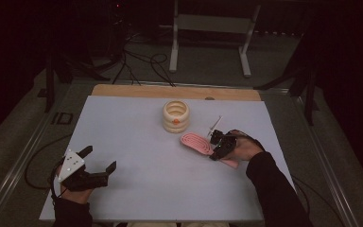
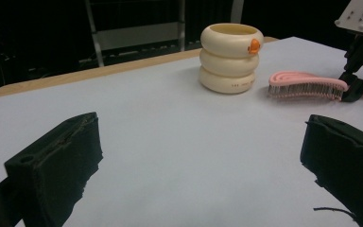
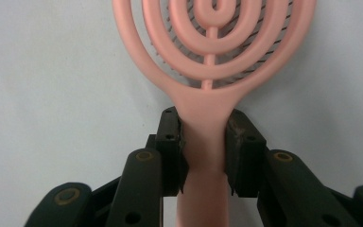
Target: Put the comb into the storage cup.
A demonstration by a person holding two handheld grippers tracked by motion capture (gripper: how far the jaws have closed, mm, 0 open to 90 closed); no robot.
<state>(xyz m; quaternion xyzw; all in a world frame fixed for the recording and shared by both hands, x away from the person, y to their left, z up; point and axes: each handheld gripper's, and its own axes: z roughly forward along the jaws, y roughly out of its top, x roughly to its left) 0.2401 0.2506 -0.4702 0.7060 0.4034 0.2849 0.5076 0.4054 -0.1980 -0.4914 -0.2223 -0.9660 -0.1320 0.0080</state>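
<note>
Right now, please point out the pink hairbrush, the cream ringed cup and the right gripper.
pink hairbrush [image 1: 196, 142]: high view, head.
cream ringed cup [image 2: 228, 64]: left gripper view, middle ring.
right gripper [image 3: 204, 149]: right gripper view, between fingertips.

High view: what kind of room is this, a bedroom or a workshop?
Probably a workshop or lab. A white work table stands on a grey floor, loose black cables trail behind it, and a bare metal stand sits farther back.

Smooth pink plastic hairbrush – glossy cream cup – matt white table.
</note>
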